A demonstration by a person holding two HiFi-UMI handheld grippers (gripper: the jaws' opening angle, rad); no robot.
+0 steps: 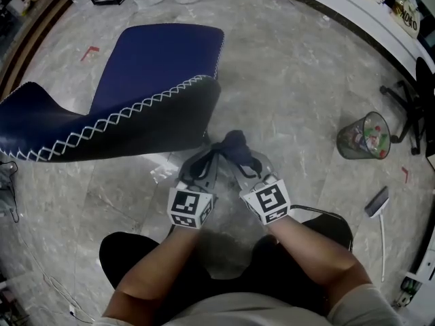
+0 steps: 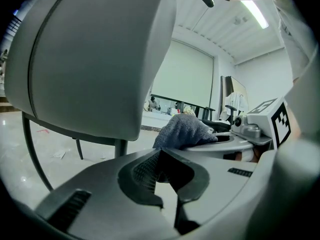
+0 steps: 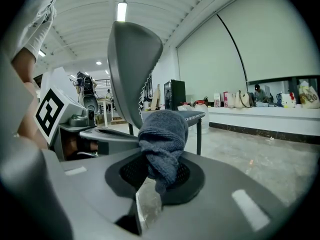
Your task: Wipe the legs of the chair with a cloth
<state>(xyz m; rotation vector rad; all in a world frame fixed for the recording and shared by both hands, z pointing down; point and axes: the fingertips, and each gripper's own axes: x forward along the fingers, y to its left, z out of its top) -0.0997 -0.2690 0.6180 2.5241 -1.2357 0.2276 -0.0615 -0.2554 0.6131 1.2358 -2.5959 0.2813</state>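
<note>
Finding: the chair (image 1: 136,100) stands on the floor (image 1: 292,80). Both claws are low, just off the front edge of its seat (image 1: 163,60).

Right claw (image 3: 155,176): clamped on the cloth (image 3: 162,139), which bunches up out of the jaws in a dark wad. In the head view the wad sits close under the seat's front edge, at the tips of both claws.

Left claw (image 2: 165,169): jaws drawn together, nothing seen between them. It sits just beside the right claw, and the cloth lies just beyond its tips.

Legs (image 2: 120,146): thin and dark, upright under the seat. In the two gripper views the cloth touches none of them, and the nearest leg stands behind it.

Assessment of progress: the cloth is in hand and brought to the chair, so the fetching is done. No wiping contact shows at this moment. The legs carry no mark that separates wiped from unwiped, so the share already cleaned cannot be judged. On this evidence the wiping itself is treated as outstanding, and each leg remains to be reached from this low position.
</note>
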